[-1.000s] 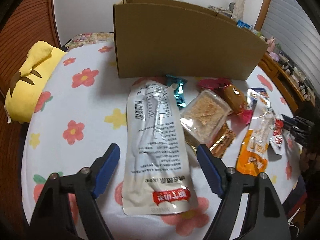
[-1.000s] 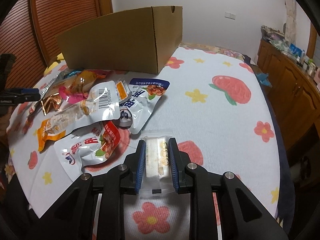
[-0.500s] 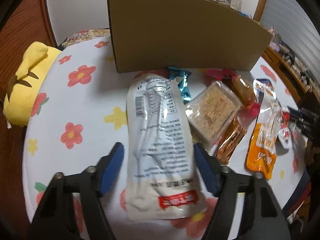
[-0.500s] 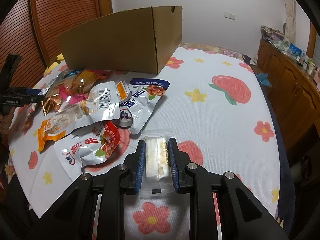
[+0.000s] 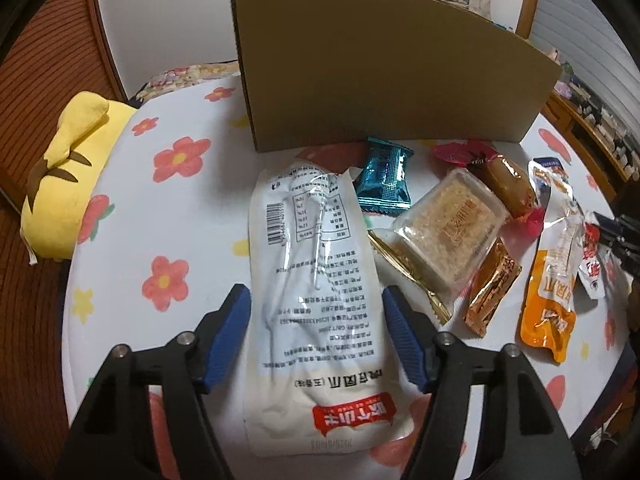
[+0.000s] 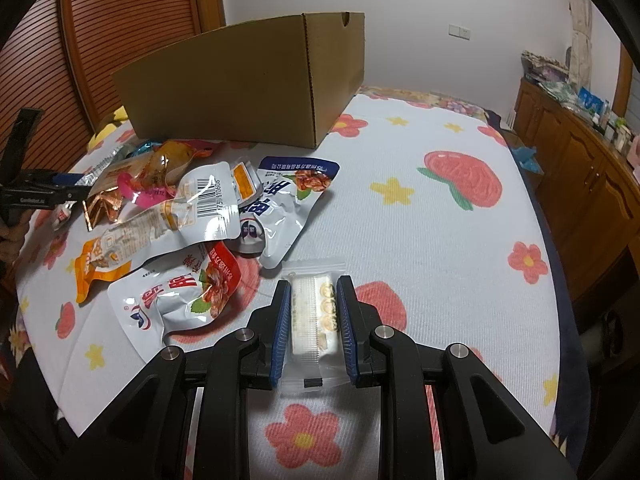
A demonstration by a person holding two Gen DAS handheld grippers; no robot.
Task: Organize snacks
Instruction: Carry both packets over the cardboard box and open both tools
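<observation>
The left gripper (image 5: pixel 316 334) sat low over a long white pouch (image 5: pixel 316 312) that lay printed side up on the flowered cloth (image 5: pixel 172 216). Its blue fingers (image 5: pixel 226 336) were spread to either side of the pouch, close against its edges, though whether they actually touched it could not be told. Beyond the pouch stood a cardboard box (image 5: pixel 384 80), its tall wall hiding the inside. Just right of the pouch lay a teal wrapper (image 5: pixel 384 178), a clear tray of crumbly cake (image 5: pixel 450 226) resting on a gold wrapper (image 5: pixel 494 290), a wrapped sausage (image 5: pixel 510 186) and an orange pouch (image 5: pixel 550 312). A yellow plush toy (image 5: pixel 66 176) lay at the cloth's left edge.

The right gripper (image 6: pixel 313 326) pinched a small clear packet (image 6: pixel 312 320) of white wafer between its blue fingers (image 6: pixel 282 330), the pads pressed flat on both long sides. The packet lay lengthwise in the grip just above the cloth, and whether it rested on it could not be told. To its left sprawled a red and white pouch (image 6: pixel 180 292) and a blue and white pouch (image 6: pixel 284 204), near the heap of snacks in front of the box
</observation>
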